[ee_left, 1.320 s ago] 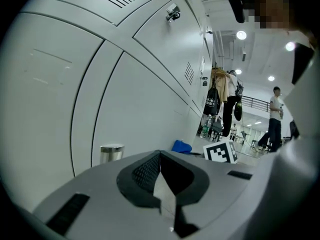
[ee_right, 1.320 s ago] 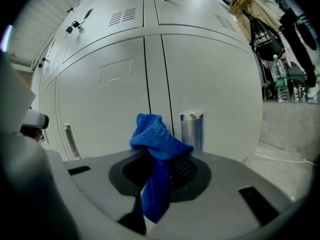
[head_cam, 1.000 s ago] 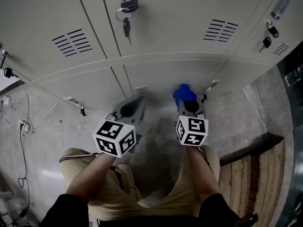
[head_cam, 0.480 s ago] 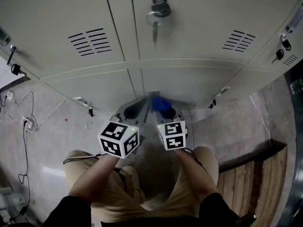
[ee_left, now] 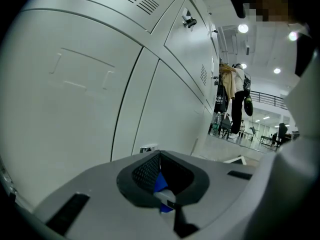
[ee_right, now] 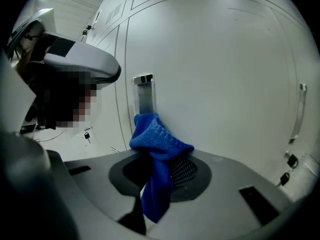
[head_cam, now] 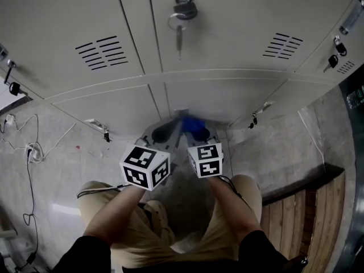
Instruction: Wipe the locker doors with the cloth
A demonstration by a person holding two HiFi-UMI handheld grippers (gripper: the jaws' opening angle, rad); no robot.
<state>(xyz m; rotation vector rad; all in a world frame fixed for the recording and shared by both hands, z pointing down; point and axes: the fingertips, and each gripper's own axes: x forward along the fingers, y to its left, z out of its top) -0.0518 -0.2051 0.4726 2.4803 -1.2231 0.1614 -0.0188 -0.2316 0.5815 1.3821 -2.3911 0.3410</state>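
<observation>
**Head camera above, two gripper cameras low at the lockers**

The head view looks steeply down over the person's thighs (head_cam: 142,220), with lockers (head_cam: 227,33) filling 9 to 3 o'clock. Both gripper views sit very near the lower locker door (ee_right: 225,74). The left one skims along it toward a hall (ee_left: 250,129) at 3 o'clock, and the right one faces it squarely. All three views share the recessed handle (head_cam: 181,113) and the blue cloth (head_cam: 194,127).

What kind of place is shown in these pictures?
Most likely a locker room or changing area. Grey metal locker doors with vent slits fill the wall, a key hangs in one lock, and what looks like a wooden bench stands on the polished stone floor.
</observation>
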